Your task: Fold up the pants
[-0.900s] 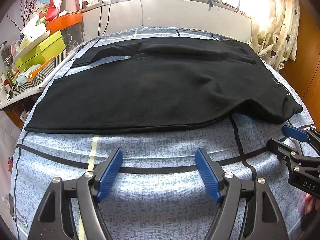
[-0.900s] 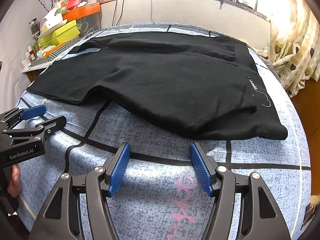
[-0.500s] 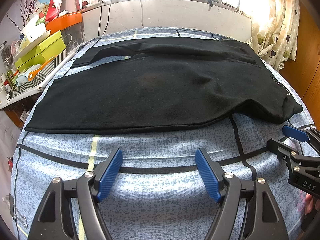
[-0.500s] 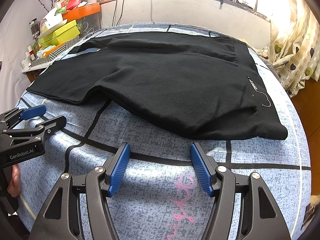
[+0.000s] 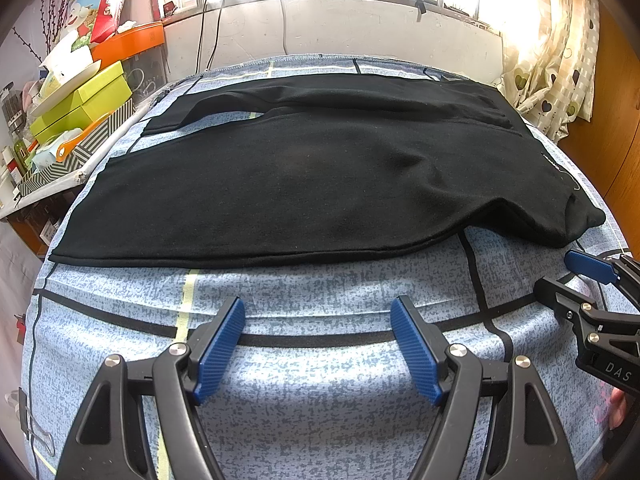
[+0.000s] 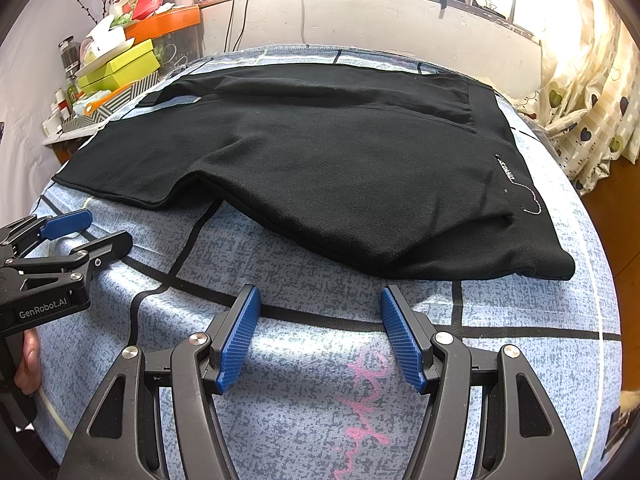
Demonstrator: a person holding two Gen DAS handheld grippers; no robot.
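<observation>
Black pants (image 5: 312,176) lie spread across a blue patterned bed cover (image 5: 320,400), waistband to the right with small white stitching (image 6: 516,184), legs reaching left. My left gripper (image 5: 318,308) hovers open over bare cover, short of the pants' near hem. My right gripper (image 6: 320,296) is open too, empty, just in front of the near edge by the waist end. Each gripper shows at the side of the other's view: the right one (image 5: 560,272) and the left one (image 6: 108,228).
A cluttered side table with green boxes (image 5: 76,108) and an orange tray stands at the left. A white wall (image 5: 360,28) under a bright window lies beyond the bed, a patterned curtain (image 5: 556,60) at the right. A hand (image 6: 28,360) grips the left tool.
</observation>
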